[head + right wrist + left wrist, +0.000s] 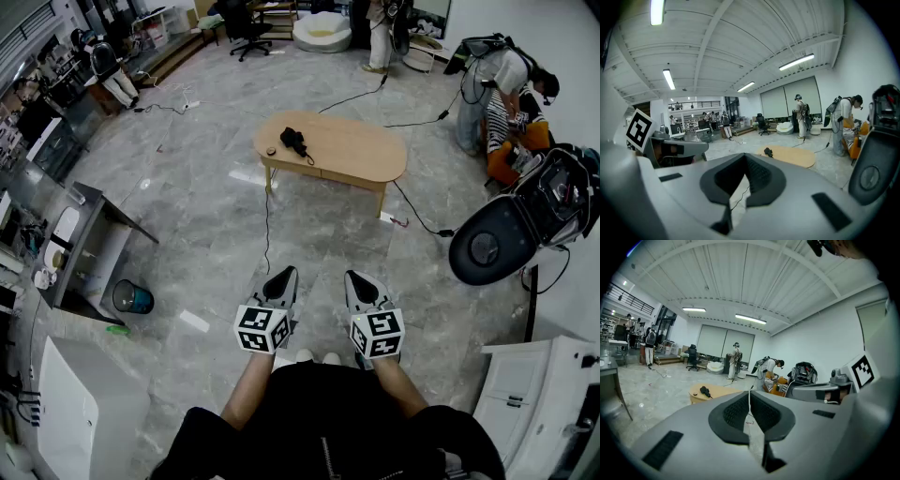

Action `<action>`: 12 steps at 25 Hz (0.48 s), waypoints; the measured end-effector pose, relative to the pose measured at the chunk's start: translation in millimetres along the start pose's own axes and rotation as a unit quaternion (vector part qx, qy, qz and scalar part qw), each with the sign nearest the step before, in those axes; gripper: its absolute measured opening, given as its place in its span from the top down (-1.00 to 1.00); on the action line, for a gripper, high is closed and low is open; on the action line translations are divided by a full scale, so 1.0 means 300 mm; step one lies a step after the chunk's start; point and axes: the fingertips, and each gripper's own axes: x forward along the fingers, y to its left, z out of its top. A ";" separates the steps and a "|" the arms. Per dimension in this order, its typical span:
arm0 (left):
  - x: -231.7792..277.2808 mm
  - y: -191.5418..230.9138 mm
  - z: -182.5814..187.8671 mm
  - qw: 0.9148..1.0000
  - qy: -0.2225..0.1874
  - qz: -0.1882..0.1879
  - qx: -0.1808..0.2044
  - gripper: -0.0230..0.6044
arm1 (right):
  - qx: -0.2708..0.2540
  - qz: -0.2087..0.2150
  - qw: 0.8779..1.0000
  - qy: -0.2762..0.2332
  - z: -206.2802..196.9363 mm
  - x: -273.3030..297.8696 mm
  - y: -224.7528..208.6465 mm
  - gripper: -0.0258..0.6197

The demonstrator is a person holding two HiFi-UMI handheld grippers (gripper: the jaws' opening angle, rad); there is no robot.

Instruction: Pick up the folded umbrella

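The folded black umbrella lies on the left part of an oval wooden table standing several steps ahead on the marble floor. Both grippers are held side by side low in the head view, far short of the table, pointing toward it. My left gripper is shut, with its pads together and nothing between them. My right gripper is shut and empty too. The left gripper view shows the umbrella small beyond the shut jaws. In the right gripper view the umbrella lies on the table.
A small dark object lies beside the umbrella. Cables run over the floor around the table. A black rounded chair stands at the right, and a grey desk and blue bin at the left. A person bends at the far right.
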 end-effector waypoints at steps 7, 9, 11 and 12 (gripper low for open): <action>-0.024 0.022 0.002 1.000 -0.001 -0.008 0.004 0.86 | 0.022 0.017 1.000 -0.007 -0.008 0.010 0.067 0.88; -0.025 0.028 0.007 1.000 -0.002 -0.009 0.003 0.86 | 0.020 0.016 1.000 -0.003 -0.015 0.014 0.077 0.88; -0.026 0.027 0.003 1.000 0.000 -0.011 0.003 0.86 | 0.019 0.014 1.000 -0.001 -0.020 0.014 0.079 0.88; -0.026 0.026 0.000 1.000 0.002 -0.013 0.003 0.86 | 0.020 0.014 1.000 0.000 -0.021 0.014 0.081 0.88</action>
